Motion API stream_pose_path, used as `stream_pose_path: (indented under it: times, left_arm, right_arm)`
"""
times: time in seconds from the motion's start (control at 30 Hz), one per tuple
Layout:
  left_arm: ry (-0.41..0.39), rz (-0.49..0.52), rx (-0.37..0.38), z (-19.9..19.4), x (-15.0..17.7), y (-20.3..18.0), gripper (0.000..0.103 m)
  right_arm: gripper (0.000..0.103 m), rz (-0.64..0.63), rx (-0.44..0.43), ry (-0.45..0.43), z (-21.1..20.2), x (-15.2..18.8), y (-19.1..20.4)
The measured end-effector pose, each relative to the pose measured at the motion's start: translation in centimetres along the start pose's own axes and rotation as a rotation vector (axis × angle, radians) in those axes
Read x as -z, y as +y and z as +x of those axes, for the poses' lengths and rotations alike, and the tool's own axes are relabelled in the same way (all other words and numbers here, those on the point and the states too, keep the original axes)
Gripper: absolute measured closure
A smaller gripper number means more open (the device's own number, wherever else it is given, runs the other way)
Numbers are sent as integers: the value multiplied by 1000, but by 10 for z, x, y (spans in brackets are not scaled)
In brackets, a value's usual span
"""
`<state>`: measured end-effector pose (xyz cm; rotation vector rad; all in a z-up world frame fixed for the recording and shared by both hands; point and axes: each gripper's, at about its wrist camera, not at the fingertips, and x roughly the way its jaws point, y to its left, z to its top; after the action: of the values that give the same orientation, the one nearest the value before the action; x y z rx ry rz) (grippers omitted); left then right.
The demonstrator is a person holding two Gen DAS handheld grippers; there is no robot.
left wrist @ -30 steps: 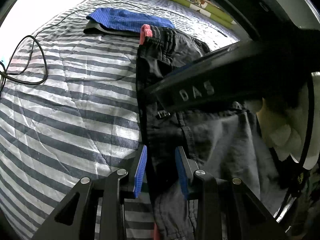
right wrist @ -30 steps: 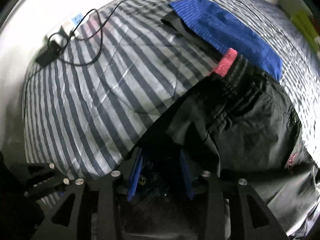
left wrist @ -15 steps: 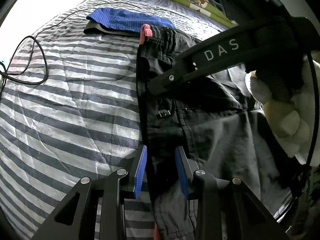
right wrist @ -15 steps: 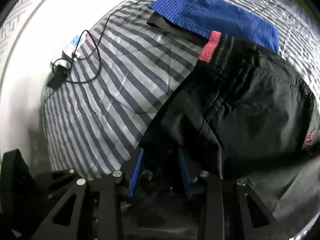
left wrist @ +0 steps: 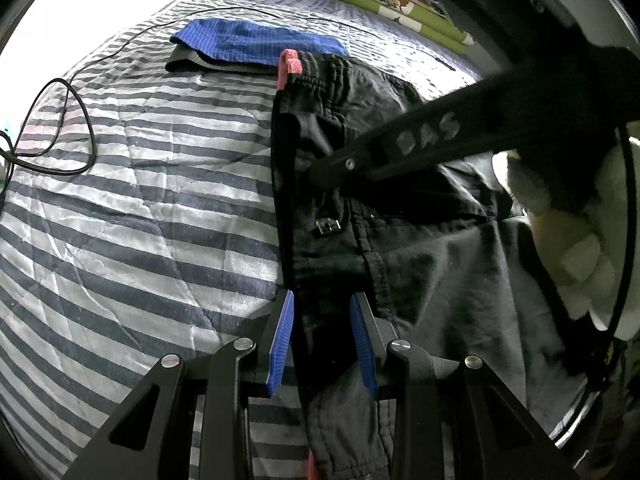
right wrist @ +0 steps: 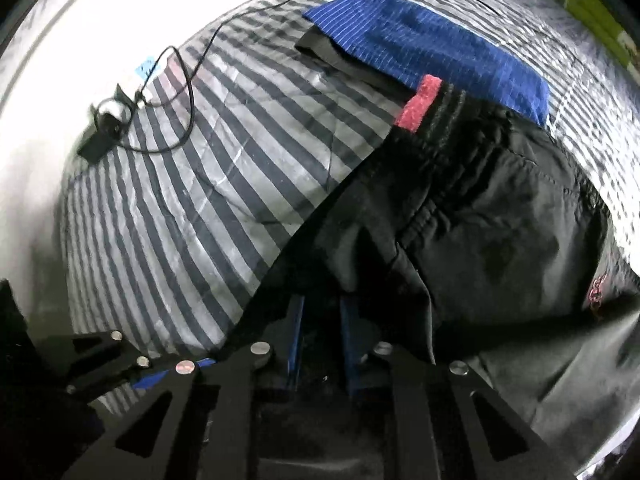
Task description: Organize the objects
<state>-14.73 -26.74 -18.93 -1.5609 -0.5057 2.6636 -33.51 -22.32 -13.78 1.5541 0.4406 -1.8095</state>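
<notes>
**Two tops folded, black pants half done**

Blue shirt (left wrist: pixel 256 42) sits folded at the far end of the striped bed (left wrist: pixel 120 208). Black pants (left wrist: pixel 400 240) lie beside it, left gripper (left wrist: pixel 322 340) pinching an edge, right gripper (right wrist: pixel 320 344) closing on a fold. Folding's still left.

I see trousers (left wrist: pixel 400 240) spread on the bed (left wrist: pixel 140 220), waistband toward the far edge. Just beyond the waistband lies a folded cloth (left wrist: pixel 256 42) atop another folded garment (left wrist: pixel 188 63). A cable (left wrist: pixel 60 128) loops on the bed's left side, well apart from the trousers. Folded bedding (left wrist: pixel 392 0) sits at the far right corner. My left gripper (left wrist: pixel 322 336) straddles the trousers' near left edge; my right gripper (right wrist: pixel 320 344), jaws closing, has trouser fabric between them.
</notes>
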Motion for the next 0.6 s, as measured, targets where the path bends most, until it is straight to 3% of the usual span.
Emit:
stream_pose_path:
  times: [0.2, 0.37, 0.47, 0.53, 0.6]
  left_arm:
    - [2, -3, 0, 1, -1, -1, 71]
    - [2, -6, 0, 1, -1, -2, 71]
    - [1, -9, -1, 0, -1, -3, 71]
    - [2, -4, -3, -1, 0, -5, 71]
    - [2, -1, -4, -1, -1, -5, 71]
  right_arm:
    - [88, 80, -130, 10, -17, 1, -16]
    - [88, 71, -188, 35, -25, 0, -7]
    - [88, 39, -163, 58, -20, 2, 5]
    - [88, 8, -86, 46, -21, 2, 6]
    - [88, 32, -66, 34, -24, -1, -2]
